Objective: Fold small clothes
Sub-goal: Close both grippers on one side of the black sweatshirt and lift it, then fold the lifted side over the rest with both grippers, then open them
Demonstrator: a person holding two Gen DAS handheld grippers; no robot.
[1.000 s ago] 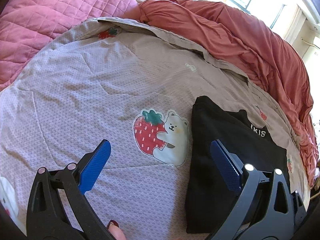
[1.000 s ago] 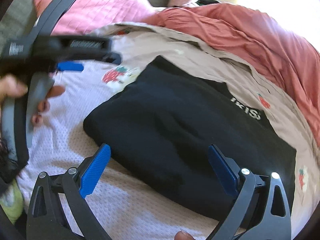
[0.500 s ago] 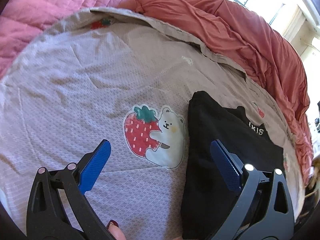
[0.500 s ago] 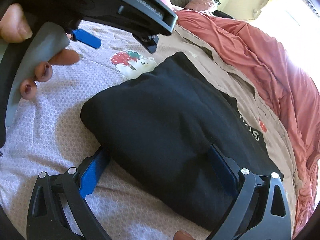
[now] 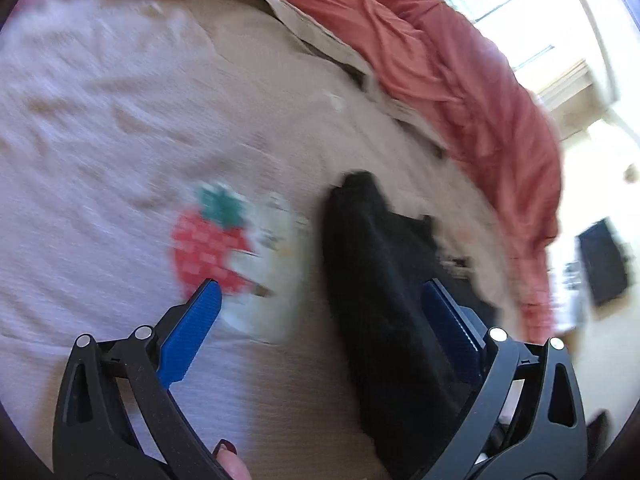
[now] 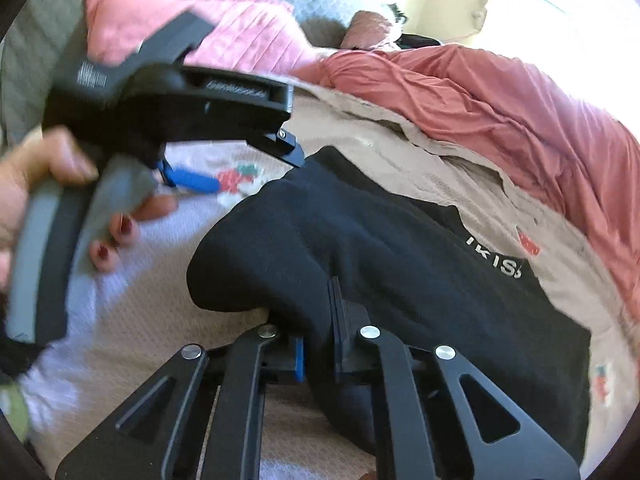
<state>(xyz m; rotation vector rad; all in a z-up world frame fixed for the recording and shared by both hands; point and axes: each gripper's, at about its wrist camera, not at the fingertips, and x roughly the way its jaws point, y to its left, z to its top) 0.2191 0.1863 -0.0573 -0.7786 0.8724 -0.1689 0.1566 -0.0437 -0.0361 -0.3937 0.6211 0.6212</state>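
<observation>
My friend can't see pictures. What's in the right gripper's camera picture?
The right gripper is shut on the near edge of a folded black garment lying on a strawberry-print bedspread. At left, a hand holds the left gripper; a crumpled coral blanket lies behind.

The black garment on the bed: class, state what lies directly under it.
The black garment lies on the pale bedspread with its strawberry-and-bear print, which shows around its edges. The right gripper pinches its near edge. Whatever the cloth covers cannot be seen.
</observation>
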